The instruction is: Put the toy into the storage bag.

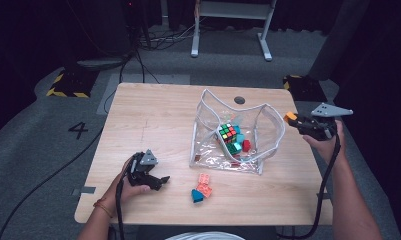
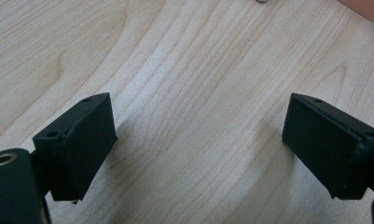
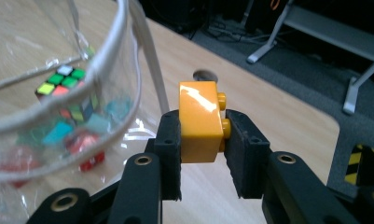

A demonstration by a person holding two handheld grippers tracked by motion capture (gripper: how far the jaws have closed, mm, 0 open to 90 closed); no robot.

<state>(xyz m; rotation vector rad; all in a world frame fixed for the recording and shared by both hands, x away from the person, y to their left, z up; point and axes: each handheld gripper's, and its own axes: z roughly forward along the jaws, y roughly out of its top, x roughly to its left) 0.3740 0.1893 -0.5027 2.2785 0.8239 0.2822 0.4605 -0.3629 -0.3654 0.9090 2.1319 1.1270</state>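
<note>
Block-carrying step: right gripper [image 3: 202,140] jaws squeeze the orange block [image 3: 199,122] just beside the clear bag [image 1: 238,132]. Next it should go over the bag's opening and drop. Left gripper [image 2: 198,144] jaws are open, empty, on the counter [image 1: 148,120].

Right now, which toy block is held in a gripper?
The orange block, clamped in the right gripper; the pink blocks lie loose on the table.

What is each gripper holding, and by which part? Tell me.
The right gripper clamps an orange brick across its sides, one pad against the studs. The left gripper holds nothing; its jaws stand open over the table.
</note>
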